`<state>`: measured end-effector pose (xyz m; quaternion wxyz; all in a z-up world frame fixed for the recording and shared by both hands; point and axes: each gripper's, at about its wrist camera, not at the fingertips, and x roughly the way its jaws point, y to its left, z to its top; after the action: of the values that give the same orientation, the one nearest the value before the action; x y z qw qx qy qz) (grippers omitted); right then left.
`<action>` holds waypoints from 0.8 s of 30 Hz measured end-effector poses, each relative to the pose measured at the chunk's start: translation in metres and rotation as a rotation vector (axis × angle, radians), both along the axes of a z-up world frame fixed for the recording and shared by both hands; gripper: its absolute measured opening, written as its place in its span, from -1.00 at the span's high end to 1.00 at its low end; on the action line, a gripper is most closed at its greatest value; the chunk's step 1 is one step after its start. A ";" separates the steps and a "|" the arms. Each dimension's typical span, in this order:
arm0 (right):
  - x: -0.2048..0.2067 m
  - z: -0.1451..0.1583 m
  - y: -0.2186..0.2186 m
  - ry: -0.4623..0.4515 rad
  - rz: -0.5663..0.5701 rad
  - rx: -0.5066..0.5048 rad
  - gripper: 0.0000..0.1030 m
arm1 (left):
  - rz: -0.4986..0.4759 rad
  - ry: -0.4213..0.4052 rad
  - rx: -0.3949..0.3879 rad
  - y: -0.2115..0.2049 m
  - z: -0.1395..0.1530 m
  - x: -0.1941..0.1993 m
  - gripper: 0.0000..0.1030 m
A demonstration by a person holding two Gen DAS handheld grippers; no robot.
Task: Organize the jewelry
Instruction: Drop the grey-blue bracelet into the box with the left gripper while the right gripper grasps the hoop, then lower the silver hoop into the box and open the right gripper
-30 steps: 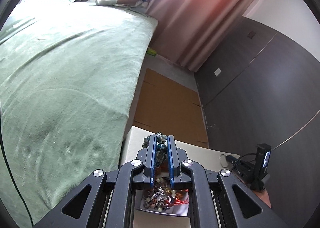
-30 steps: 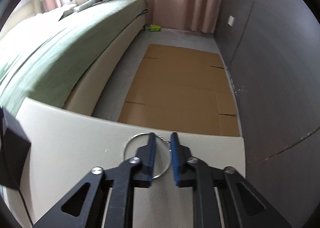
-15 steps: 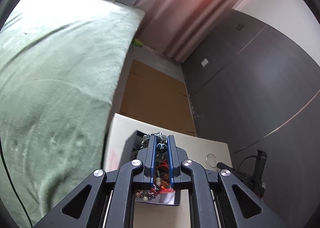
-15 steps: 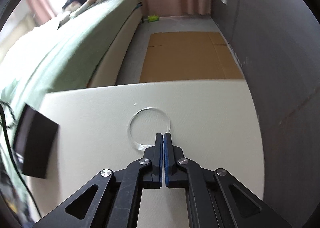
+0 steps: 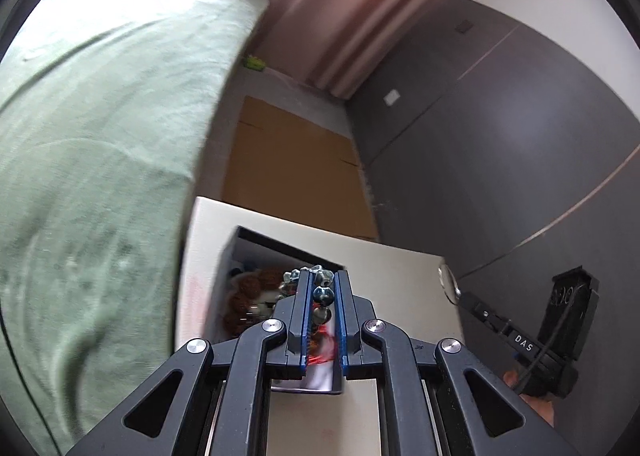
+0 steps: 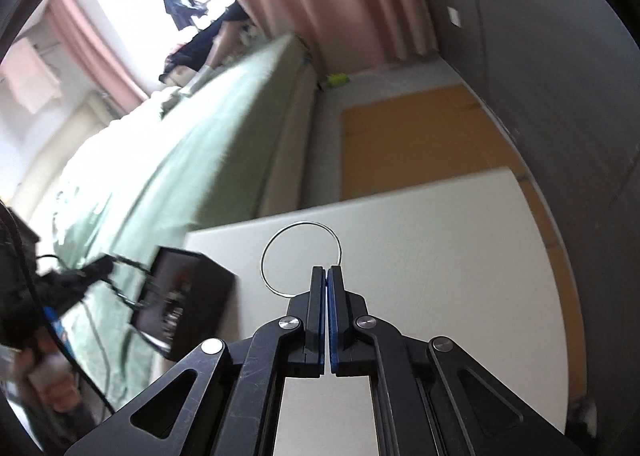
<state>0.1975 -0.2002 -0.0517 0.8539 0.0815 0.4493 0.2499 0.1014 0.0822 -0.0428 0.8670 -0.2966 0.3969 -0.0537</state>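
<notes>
in the left wrist view, the left gripper [image 5: 322,284] has its blue-lined fingers clamped on a beaded bracelet [image 5: 322,295] of dark blue-green beads, which runs up between the pads and curls over the tips. directly beneath it sits an open dark jewelry box [image 5: 240,252] on a cream tabletop [image 5: 396,272]. the box holds a heap of brown beads [image 5: 260,288] and red strands, partly hidden by the fingers. at the table's right edge a thin silver hoop [image 5: 447,283] shows, with the other handheld device just beyond it. a green blanket [image 5: 100,116] covers the bed to the left, flattened cardboard [image 5: 296,160] lies on the floor, and pink curtains [image 5: 344,8] hang in front of a dark wall.

in the right wrist view, the right gripper [image 6: 328,272] has its fingers pressed together on the rim of the silver hoop [image 6: 300,225], a thin wire ring that stands out ahead of the tips above the tabletop [image 6: 440,256]. the jewelry box [image 6: 192,304] lies to the left near the table's edge, well apart from the ring. a hand holding the other device appears blurred at far left.
</notes>
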 end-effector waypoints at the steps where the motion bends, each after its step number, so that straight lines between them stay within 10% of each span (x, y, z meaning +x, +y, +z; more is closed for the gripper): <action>1: -0.004 0.005 0.004 -0.015 0.014 0.018 0.96 | -0.002 0.004 -0.009 -0.001 -0.001 0.002 0.80; 5: -0.012 0.015 0.021 -0.035 0.062 0.063 0.96 | -0.025 0.038 -0.029 -0.007 -0.007 0.010 0.70; 13: -0.019 0.013 0.044 -0.023 0.142 0.108 0.96 | 0.045 0.006 0.054 0.001 0.008 0.001 -0.20; 24: -0.030 0.011 0.087 -0.012 0.235 0.157 0.96 | 0.142 -0.013 0.033 0.048 0.017 -0.019 -0.24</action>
<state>0.1677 -0.1129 -0.0405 0.8124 0.0934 0.4294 0.3832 0.0828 0.1300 -0.0258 0.8759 -0.3094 0.3701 0.0125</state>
